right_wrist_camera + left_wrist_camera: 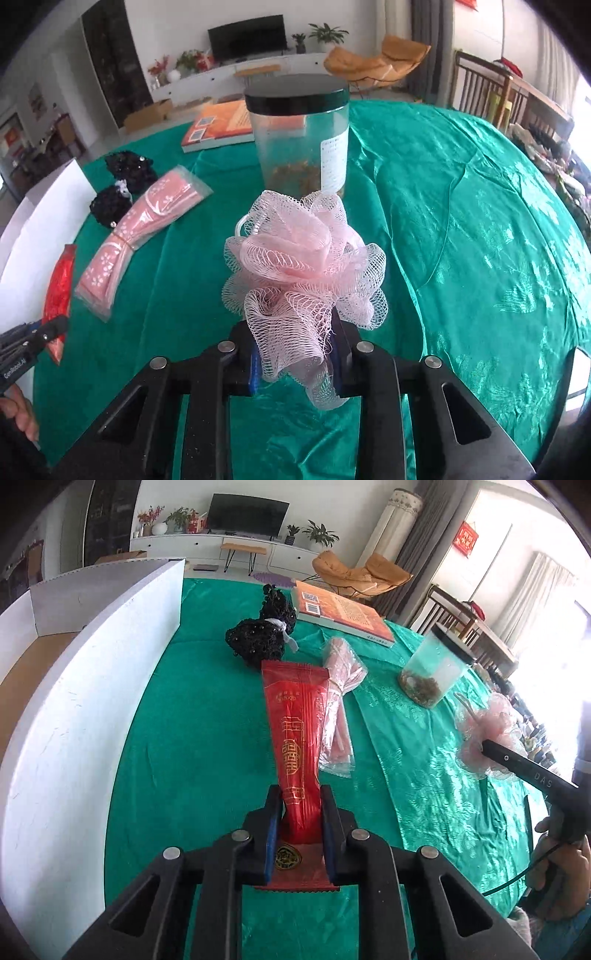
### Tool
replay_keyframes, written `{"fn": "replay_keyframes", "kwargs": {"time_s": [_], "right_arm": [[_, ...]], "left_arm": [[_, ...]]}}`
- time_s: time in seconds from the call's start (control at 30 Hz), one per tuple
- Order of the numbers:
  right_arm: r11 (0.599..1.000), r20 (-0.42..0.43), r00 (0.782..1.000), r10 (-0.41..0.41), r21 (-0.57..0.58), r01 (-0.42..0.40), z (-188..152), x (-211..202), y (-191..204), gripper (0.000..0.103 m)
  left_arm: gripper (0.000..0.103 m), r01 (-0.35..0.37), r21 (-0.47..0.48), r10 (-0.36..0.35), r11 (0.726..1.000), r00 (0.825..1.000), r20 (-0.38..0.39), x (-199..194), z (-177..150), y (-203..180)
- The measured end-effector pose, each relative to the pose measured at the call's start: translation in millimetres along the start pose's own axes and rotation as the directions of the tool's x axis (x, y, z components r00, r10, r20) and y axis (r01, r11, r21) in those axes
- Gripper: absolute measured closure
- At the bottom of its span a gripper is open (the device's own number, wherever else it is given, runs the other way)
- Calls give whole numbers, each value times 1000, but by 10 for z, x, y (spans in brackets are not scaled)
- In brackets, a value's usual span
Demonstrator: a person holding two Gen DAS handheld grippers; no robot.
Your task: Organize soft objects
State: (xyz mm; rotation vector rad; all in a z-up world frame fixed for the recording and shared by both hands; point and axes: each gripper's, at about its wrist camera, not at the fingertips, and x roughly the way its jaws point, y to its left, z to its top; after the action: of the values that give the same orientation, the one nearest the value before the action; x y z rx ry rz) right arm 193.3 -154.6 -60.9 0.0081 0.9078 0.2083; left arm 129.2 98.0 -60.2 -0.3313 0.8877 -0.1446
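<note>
My left gripper (300,805) is shut on a long red packet (295,731) that points away over the green tablecloth (207,738); the packet also shows in the right wrist view (59,288). My right gripper (295,354) is shut on a pink mesh bath puff (303,258), also seen in the left wrist view (484,734). A clear packet of pink cloth (338,709) lies beside the red packet, and shows in the right wrist view (136,229). A black beaded soft item (262,635) lies further back, and shows in the right wrist view (122,184).
A white cardboard box (92,701) stands along the table's left side. An orange book (340,613) lies at the back. A clear jar with a black lid (299,136) stands just behind the puff. The green cloth (480,221) stretches on to the right.
</note>
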Motion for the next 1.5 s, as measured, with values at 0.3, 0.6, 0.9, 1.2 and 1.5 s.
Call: {"fn": "replay_keyframes", "kwargs": {"time_s": [0.3,0.6,0.9,1.2,1.5], "right_arm": [[902,86,909,407,-193,-385,200,-1292,1561,74],[648,-129,698,704,-283,-707,-66,-1326,3263,25],[942,117,972,203,-296,-161,-466,-582,1858,25],[987,-10,989,-150,64,150,-800,105,206,25],[983,2,985,-175,62,174,-808,22,230,22]], "left_arm": [[83,-84,-61,96,995,965,243,-1709,116,704],[0,-459,-240,508,855,835,214,-2128,-184,1732],[0,-275,-82,287,958,922,258,-1705,-171,840],[0,-124,191,124,974,992,13,-393,-360,-367],[0,-287,231,304,930,952,-42,592,-305,-179]]}}
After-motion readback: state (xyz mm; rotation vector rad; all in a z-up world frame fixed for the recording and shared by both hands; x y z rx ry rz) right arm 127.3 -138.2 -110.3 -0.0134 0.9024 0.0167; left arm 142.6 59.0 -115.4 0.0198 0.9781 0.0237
